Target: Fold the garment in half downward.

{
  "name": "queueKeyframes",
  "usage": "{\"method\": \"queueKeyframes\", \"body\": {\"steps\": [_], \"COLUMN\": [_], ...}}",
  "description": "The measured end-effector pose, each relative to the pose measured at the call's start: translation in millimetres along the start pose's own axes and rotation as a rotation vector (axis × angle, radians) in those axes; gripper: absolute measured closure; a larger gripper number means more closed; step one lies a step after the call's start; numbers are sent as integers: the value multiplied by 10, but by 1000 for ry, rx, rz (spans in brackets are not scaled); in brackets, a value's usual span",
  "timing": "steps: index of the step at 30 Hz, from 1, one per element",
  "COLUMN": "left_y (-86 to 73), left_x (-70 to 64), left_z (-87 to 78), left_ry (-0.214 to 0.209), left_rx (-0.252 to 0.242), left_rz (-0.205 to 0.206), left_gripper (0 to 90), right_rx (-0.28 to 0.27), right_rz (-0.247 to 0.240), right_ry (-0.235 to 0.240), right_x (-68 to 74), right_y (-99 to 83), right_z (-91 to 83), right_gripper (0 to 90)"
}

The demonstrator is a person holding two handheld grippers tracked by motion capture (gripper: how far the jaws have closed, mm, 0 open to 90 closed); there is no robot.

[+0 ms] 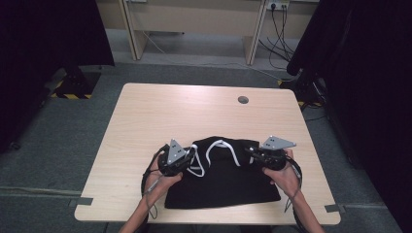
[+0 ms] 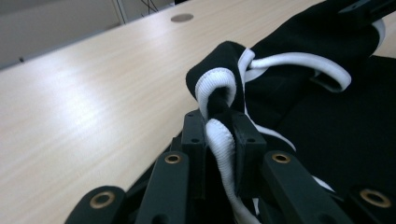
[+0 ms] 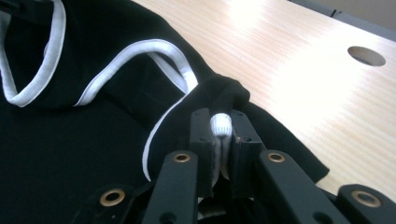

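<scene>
So far we have the left claw (image 2: 219, 126) and right claw (image 3: 219, 128) each clamped on a white-trimmed corner of the black garment (image 1: 223, 182), which lies between them on the table (image 1: 145, 116); folding seems barely begun.

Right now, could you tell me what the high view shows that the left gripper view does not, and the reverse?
The high view alone takes in the person's hands, the right gripper and the grey floor. The left gripper view alone gives the close grip: the left gripper shut on the white trim. Both show the black garment, the wooden table and its round hole.
</scene>
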State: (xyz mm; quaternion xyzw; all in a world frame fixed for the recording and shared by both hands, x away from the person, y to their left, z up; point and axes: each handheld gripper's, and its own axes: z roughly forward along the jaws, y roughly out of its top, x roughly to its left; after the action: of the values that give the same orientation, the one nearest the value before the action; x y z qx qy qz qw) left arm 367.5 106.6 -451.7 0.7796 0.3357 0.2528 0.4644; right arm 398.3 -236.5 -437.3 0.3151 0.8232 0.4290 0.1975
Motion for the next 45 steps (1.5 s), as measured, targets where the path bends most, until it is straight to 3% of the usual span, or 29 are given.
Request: {"method": "queueKeyframes", "body": {"steps": [4,9,14,17,18,19,23,30,35,38,42,45], "left_y": [-89,-221,-428,-444,-451,-467,-457,-362,-264,-223,-135,9], "left_x": [-40,-157,-290,-309,-307,-307,-275,-167,-17,44,130,159], "left_z": [-123,-263,-289,-315,-321,-319,-302,-104,111,119,40,18], "left_ry": [-21,-27,-87,-91,-92,-78,-95,-83,-67,-48,-33,-57], "left_rx": [-6,-10,78,104,124,176,198,208,211,204,143,103], "left_rz": [0,52,65,69,66,85,53,37,25,18,-50,-89], "left_gripper": [765,730,702,691,688,682,679,675,644,534,347,266], "right_rx": [-3,14,68,88,96,104,129,136,134,124,86,75], "right_rz": [-7,-31,-18,1,1,-1,-20,-12,42,85,134,147], "right_ry": [11,32,58,63,66,65,46,14,7,12,19,17], "right_x": [55,224,311,315,319,325,338,215,36,-42,-120,-166], "right_y": [-48,-236,-423,-483,-483,-478,-467,-433,-394,-380,-315,-211], "right_z": [-55,-160,-135,-135,-147,-158,-164,-74,0,-17,-139,-196], "right_gripper": [824,810,791,788,788,788,788,781,706,597,499,483]}}
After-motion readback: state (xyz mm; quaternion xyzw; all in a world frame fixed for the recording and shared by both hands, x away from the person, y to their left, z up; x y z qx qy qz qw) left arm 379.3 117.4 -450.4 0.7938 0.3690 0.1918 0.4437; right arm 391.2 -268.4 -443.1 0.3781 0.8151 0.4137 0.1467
